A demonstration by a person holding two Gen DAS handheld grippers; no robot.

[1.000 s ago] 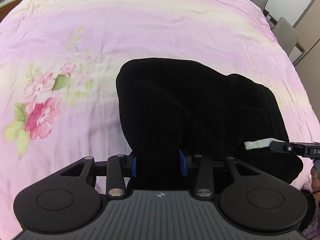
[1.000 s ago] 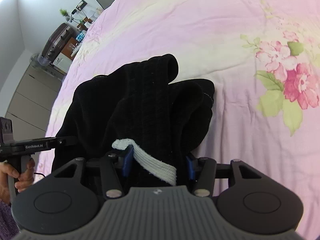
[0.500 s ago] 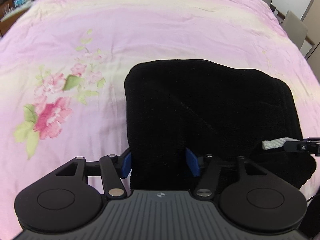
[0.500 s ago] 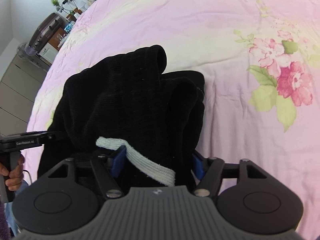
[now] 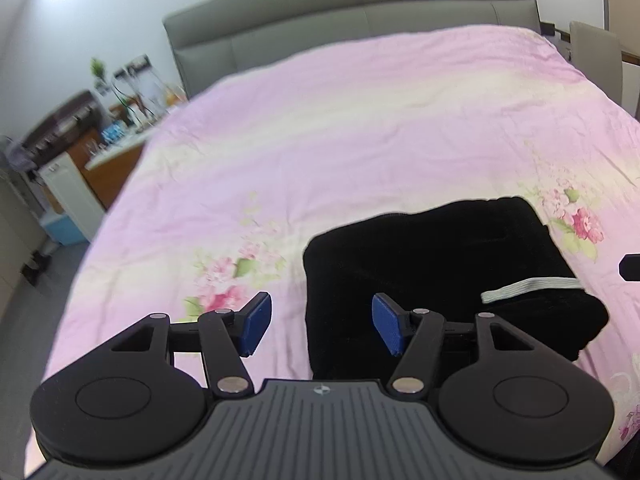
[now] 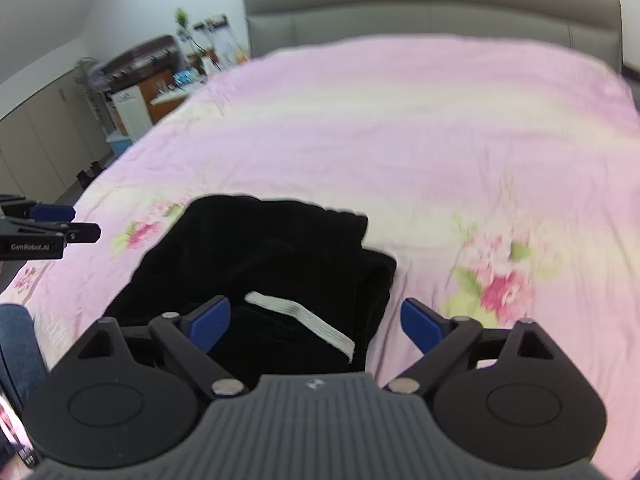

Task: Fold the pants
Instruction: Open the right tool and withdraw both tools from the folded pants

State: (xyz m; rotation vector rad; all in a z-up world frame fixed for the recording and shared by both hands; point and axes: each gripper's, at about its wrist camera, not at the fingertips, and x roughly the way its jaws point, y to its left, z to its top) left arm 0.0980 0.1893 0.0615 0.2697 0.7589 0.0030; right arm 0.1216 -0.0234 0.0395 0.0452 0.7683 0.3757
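The black pants (image 5: 440, 272) lie folded in a compact bundle on the pink floral bedspread (image 5: 340, 128), with a white elastic band (image 5: 528, 289) showing at the near right. My left gripper (image 5: 316, 328) is open and empty, above the bundle's left edge. In the right wrist view the pants (image 6: 260, 264) lie under my right gripper (image 6: 316, 322), which is open and empty; the white band (image 6: 304, 320) lies between its fingers. The left gripper (image 6: 44, 232) shows at the left edge there.
A grey headboard (image 5: 352, 20) ends the bed at the far side. A bedside cabinet with small items (image 5: 100, 136) and a plant stand to the left. A chair (image 5: 596, 60) stands at the right. The person's leg in jeans (image 6: 16, 352) is at the lower left.
Both grippers have opened and let go of the pants. Both have pulled back and tilted up, so the headboard and room now show. The pants lie flat on the bed.
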